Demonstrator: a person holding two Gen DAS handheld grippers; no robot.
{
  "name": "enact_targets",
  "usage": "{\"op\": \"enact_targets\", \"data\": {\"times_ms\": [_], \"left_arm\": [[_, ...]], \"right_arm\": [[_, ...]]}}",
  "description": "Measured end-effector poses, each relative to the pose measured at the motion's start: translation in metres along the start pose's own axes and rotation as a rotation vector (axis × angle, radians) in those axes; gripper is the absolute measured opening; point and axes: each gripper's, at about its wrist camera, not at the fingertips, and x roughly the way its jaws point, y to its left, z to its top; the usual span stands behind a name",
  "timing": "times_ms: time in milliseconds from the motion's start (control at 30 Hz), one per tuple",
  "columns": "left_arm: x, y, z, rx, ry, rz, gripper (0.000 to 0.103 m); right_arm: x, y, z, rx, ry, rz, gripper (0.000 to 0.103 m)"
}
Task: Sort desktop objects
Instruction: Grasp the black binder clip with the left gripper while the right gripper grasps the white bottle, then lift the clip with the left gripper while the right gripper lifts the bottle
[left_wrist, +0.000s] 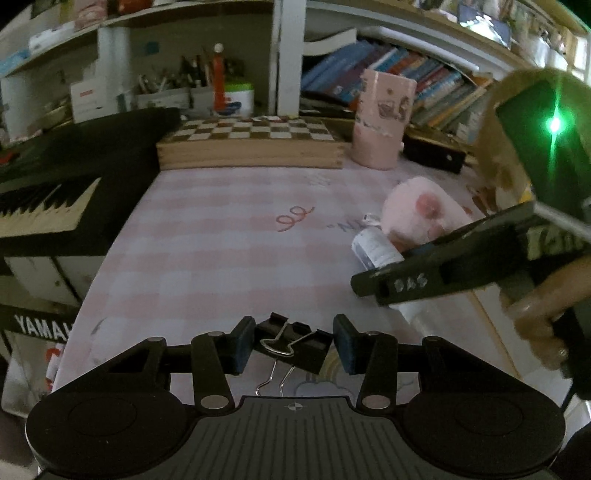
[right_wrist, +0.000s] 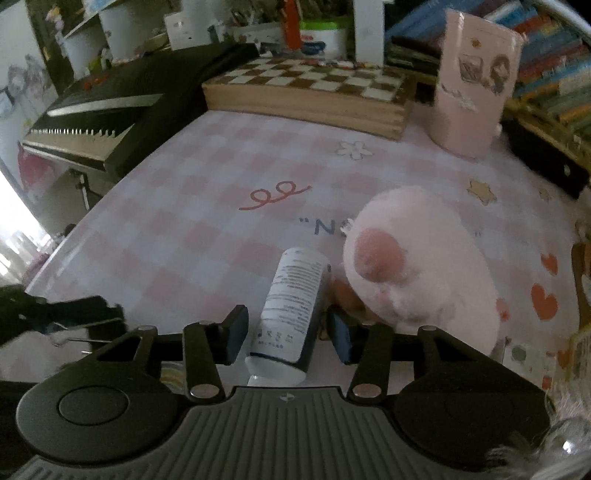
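Pink holder: tall, upright, far right on the surface, just right of the chessboard box; contents not visible from either view. Pen tubs on the shelf behind: crowded with pens and pencils, a red-orange bottle and a green-lidded jar beside them. Chessboard box: wooden, closed, lying flat at the far edge. Books: leaning in a row on the far right shelf. Keyboard: black, along the left edge of the surface. Surface: pink checked cover with printed doodles. Binder clip: black, wire handles toward the camera, lying at the near edge between the fingers of the left gripper, whose jaws stand apart on either side of it; the left pad looks to touch the clip, the right pad stands just off it. White bottle: labelled, lying on its side near the middle right, cap end toward the camera, between the fingers of the right gripper; jaws spread, with a gap showing at each side, nothing clamped. Pink plush: round, with a darker pink patch, just right of the bottle and pressing close to it, crowding the right gripper's right finger. Seen from the left wrist, the right gripper reaches in from the right over the bottle, with the plush behind.
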Motion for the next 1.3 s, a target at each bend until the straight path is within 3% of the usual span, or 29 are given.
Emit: {"op": "enact_targets", "data": {"times_ms": [133,367,733,1100,1300], "left_arm": [[-0.007,-0.002,-0.002,-0.01,-0.006,0.007,0.044],[-0.022,-0.003,0.0,-0.024,-0.036,-0.004,0.044],[-0.054,-0.003,-0.002,-0.054,-0.088,0.041,0.044],[-0.104,-0.01,-0.017,-0.068,-0.151,-0.022,0.044],[-0.13,-0.019,-0.031,-0.004,-0.189,-0.058,0.044]], "right_arm": [[0.0,0.007,-0.002,-0.046,-0.005,-0.003,0.031],[-0.02,0.008,-0.01,0.001,-0.021,0.032,0.03],[-0.074,0.015,-0.023,0.08,-0.086,0.038,0.03],[-0.125,0.027,-0.055,0.136,-0.117,0.044,0.03],[-0.146,0.046,-0.081,0.141,-0.126,0.011,0.03]]}}
